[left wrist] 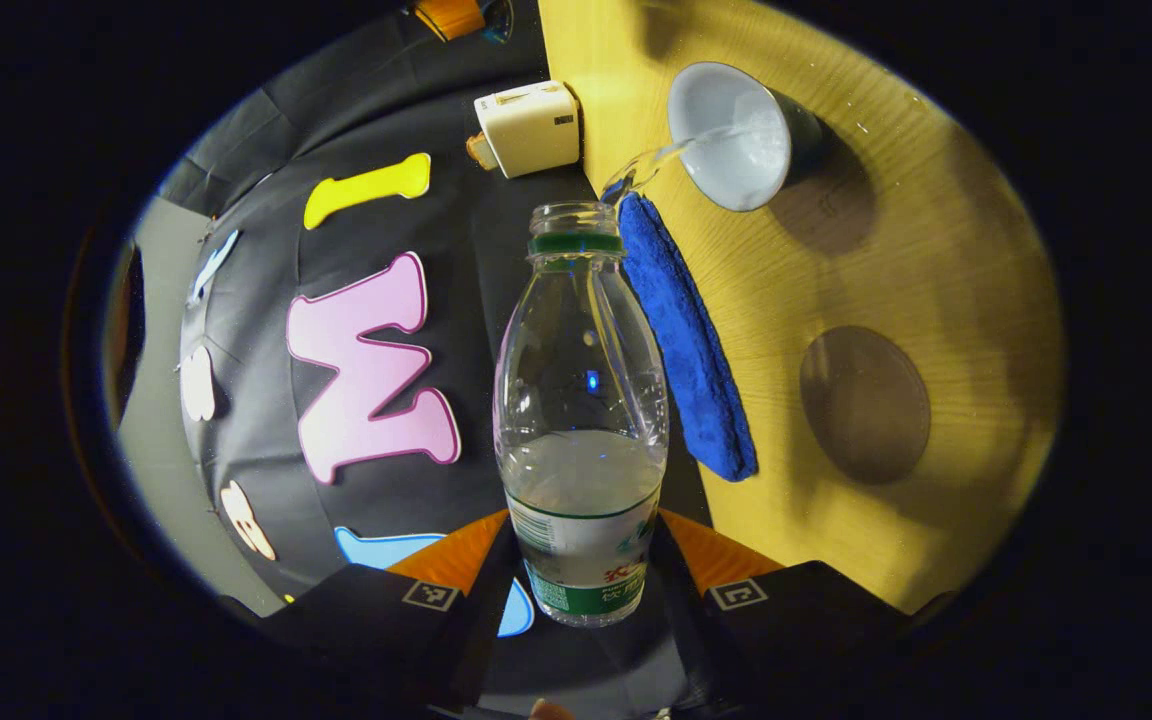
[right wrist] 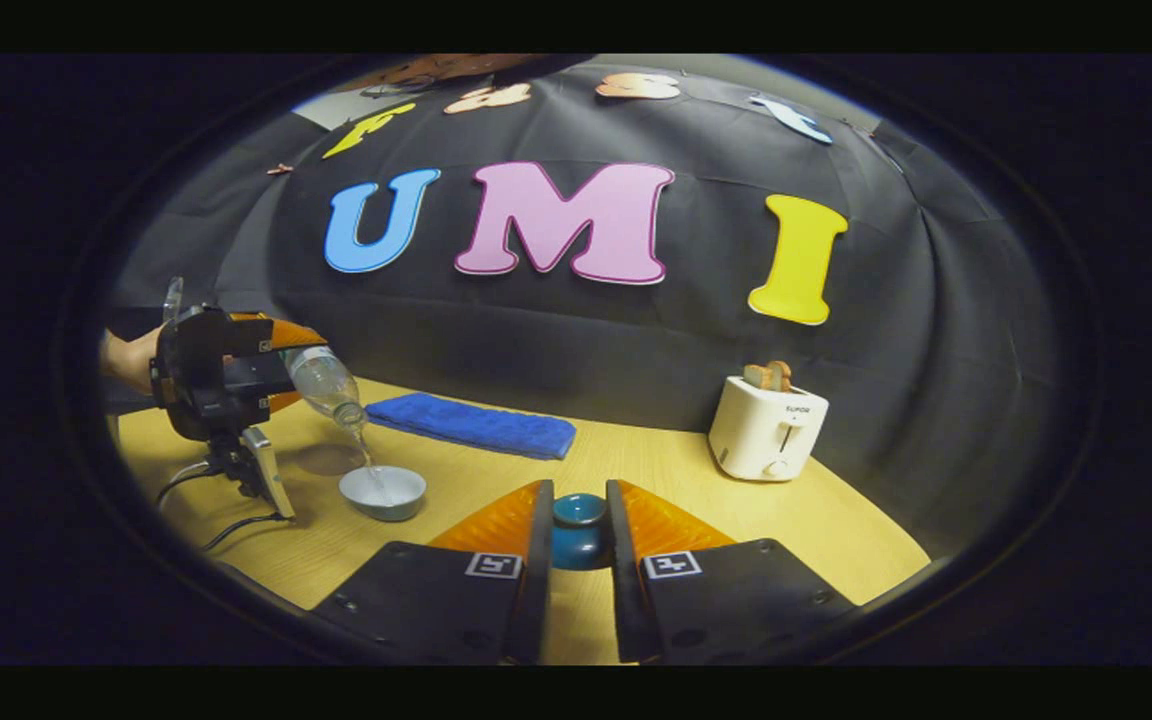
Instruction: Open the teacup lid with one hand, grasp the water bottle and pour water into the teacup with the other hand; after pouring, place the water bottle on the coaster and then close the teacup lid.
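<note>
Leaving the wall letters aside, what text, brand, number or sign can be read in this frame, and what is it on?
Water bottle label: printed text, too small and blurred to read.
Toaster front: a small brand mark, too small to read surely.
Left hand-held gripper and right hand-held gripper: square coded markers on the fingers, no words or numbers.
</note>
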Tool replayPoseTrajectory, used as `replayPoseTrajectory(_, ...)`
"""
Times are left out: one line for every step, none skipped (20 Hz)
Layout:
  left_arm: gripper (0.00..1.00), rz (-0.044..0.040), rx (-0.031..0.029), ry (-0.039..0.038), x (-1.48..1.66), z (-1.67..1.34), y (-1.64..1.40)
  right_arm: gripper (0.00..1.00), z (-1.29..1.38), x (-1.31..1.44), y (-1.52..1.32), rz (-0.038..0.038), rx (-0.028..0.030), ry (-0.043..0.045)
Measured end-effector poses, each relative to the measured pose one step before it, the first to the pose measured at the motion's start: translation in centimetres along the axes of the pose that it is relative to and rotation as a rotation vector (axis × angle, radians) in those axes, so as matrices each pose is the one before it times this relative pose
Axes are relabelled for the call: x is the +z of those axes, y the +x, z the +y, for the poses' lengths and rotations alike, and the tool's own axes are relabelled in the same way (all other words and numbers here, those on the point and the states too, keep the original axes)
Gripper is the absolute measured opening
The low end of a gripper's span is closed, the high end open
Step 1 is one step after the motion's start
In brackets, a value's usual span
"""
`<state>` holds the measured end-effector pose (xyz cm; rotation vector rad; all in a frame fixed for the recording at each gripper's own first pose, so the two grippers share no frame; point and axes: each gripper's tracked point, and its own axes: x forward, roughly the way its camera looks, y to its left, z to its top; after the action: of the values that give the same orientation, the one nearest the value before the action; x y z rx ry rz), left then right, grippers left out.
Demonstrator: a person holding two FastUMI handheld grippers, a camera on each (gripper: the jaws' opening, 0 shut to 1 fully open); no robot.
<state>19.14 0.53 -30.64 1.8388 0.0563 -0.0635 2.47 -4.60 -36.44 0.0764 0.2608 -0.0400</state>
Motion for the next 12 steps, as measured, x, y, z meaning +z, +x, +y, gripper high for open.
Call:
replayPoseTrajectory(0.75, -0.00237, 0.0072, 0.00752, -0.158, 0.123, 0.133, 0.34, -0.051, 0.074, -0.137, -0.00089, -0.00169, -0.00047)
replayPoseTrajectory(0.75, -0.0023, 0.00477, 0.00854, -0.199, 0.145, 0.147, 0.34, 0.02, 0.152, -0.063, -0.00321, -0.00155, 0.00034)
replayPoseTrajectory(0.75, -0.00484, 0.00916, 0.01215, 0.084, 0.239, 0.088, 0.34, 0.014, 0.16, -0.033, -0.00268, -0.00114, -0.00018)
replayPoseTrajectory(0.76, -0.00591, 0.00774, 0.01182, -0.078, 0.273, 0.168, 0.34, -0.007, -0.018, -0.067, -0.0003, -0.00039, -0.00121)
replayPoseTrajectory(0.75, -0.00642, 0.01041, 0.00911, 0.131, 0.266, 0.084, 0.29, -0.07, 0.005, -0.068, 0.00021, -0.00175, -0.00327)
replayPoseTrajectory(0.75, -0.00629, 0.00918, 0.00792, -0.13, 0.275, 0.118, 0.34, -0.05, -0.032, 0.01, -0.00023, -0.00058, -0.00317)
replayPoseTrajectory(0.75, -0.00423, 0.01352, 0.01292, 0.104, 0.273, 0.125, 0.34, -0.027, 0.031, -0.016, -0.00152, -0.00164, -0.0023)
replayPoseTrajectory(0.75, -0.00668, 0.00992, 0.01407, 0.004, 0.277, 0.084, 0.34, 0.018, 0.071, -0.039, -0.00082, 0.00033, -0.00125)
replayPoseTrajectory(0.75, -0.00487, 0.01365, 0.01046, 0.12, 0.339, 0.085, 0.29, -0.01, 0.063, -0.08, -0.00105, -0.00133, -0.00143)
replayPoseTrajectory(0.75, -0.0056, 0.01147, 0.00614, -0.088, 0.255, 0.187, 0.34, -0.062, -0.036, -0.064, -0.00045, -0.00014, -0.00071)
replayPoseTrajectory(0.75, -0.00685, 0.01173, 0.00587, 0.125, 0.198, 0.071, 0.29, -0.047, 0.032, -0.117, -0.00082, -0.00108, -0.00024)
replayPoseTrajectory(0.75, -0.00802, 0.0104, 0.00865, 0.027, 0.193, 0.068, 0.34, -0.013, -0.001, 0.015, 0.00063, 0.00017, 0.00079)
